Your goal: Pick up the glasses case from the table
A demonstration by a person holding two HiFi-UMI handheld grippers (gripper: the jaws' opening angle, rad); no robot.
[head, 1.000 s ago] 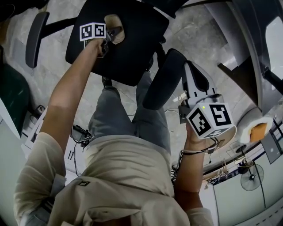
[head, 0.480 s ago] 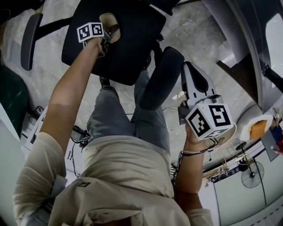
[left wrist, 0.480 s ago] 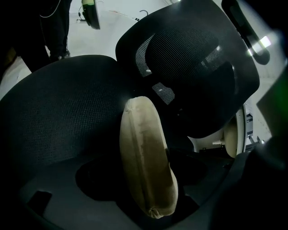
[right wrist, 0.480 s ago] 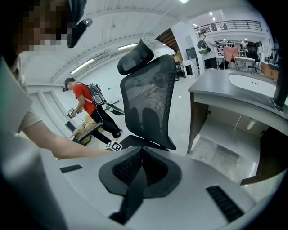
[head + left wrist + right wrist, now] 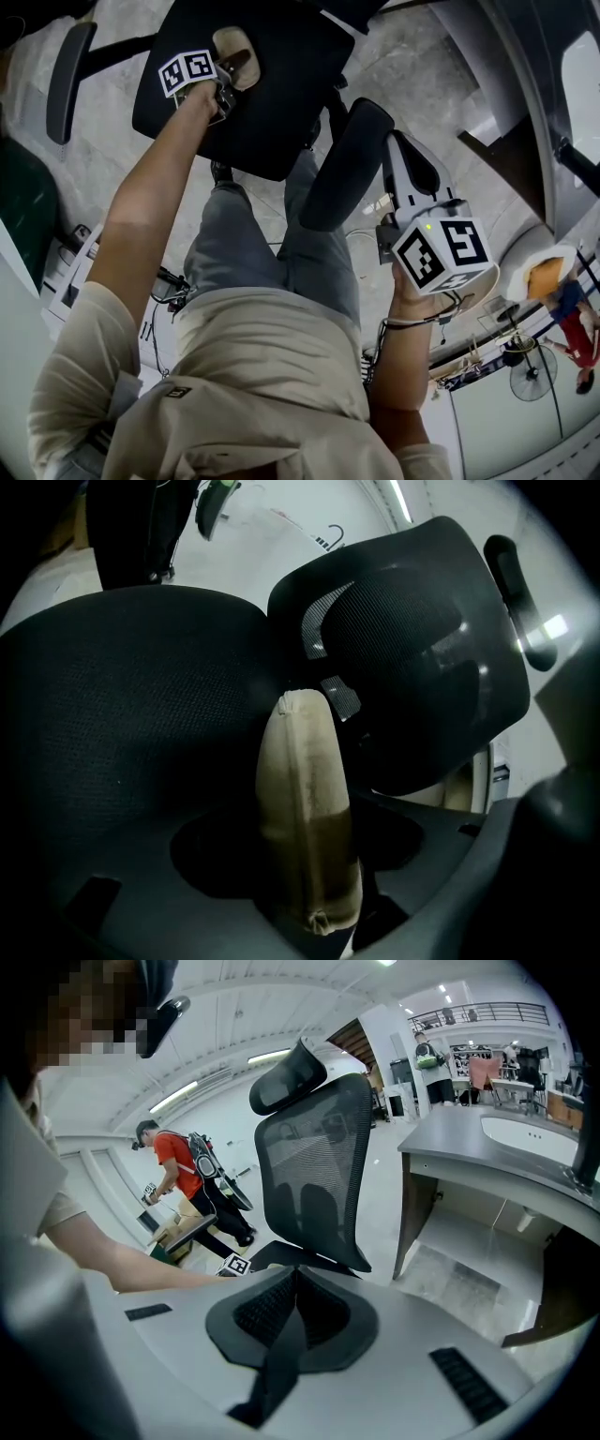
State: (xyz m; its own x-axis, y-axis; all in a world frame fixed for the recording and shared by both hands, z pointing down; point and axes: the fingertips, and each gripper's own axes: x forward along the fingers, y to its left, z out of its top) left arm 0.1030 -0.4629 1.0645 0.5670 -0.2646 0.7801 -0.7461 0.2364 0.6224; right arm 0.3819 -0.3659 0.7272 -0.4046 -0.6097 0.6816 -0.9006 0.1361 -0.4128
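The beige glasses case (image 5: 234, 42) rests on the black seat (image 5: 281, 112) of an office chair, not on a table. My left gripper (image 5: 228, 77) reaches down to it. In the left gripper view the case (image 5: 305, 799) stands on its edge between the dark jaws, which are closing round it; the frames do not show the pads pressing on it. My right gripper (image 5: 403, 155) hangs over the floor beside the chair's armrest (image 5: 342, 169). In the right gripper view its pads (image 5: 291, 1307) meet with nothing between them.
The chair's mesh backrest (image 5: 403, 658) rises just behind the case. The other armrest (image 5: 67, 80) is at the far left. Another black chair (image 5: 314, 1185) and a grey desk (image 5: 487, 1147) are in the right gripper view, with a person in a red shirt (image 5: 173, 1171) behind.
The marker cube on my left gripper has rolled a little while the gripper stayed at the case. My right gripper has kept still.
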